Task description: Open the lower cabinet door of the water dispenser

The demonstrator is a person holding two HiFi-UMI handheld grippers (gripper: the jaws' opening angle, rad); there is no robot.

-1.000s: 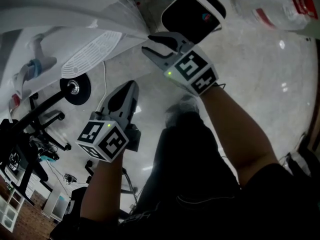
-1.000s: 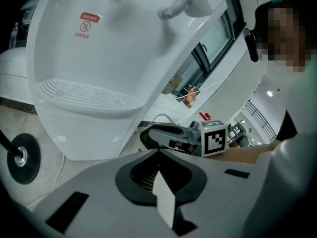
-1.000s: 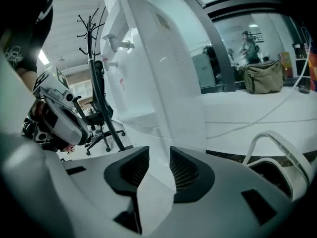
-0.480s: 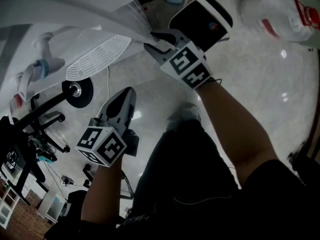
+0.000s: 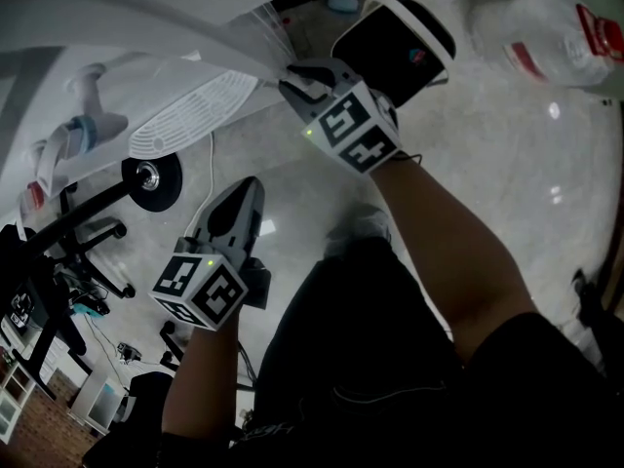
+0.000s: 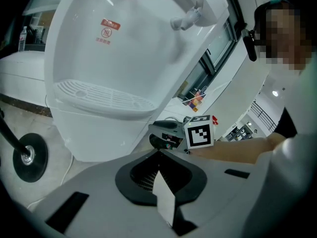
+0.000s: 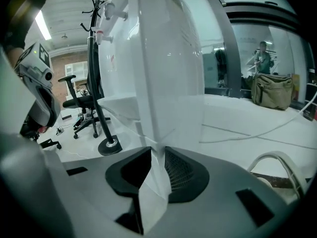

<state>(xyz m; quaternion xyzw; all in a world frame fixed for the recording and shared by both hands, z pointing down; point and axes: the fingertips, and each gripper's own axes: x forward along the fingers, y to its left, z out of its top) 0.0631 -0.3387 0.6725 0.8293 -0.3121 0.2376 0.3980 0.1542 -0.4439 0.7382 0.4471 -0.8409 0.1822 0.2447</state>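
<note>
Right gripper (image 7: pixel 157 155) is at the water dispenser's lower cabinet door (image 7: pixel 163 98), below the drip tray, jaws closing around its upright edge. Left gripper (image 5: pixel 248 191) hangs back, pressed together. Next, I'd say: firm pinch, then swing outward.

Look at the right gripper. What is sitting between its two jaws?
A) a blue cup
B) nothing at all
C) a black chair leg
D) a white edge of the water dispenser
D: in the right gripper view, a white edge of the water dispenser runs down between the jaws of the right gripper, which are closing around it.
</note>
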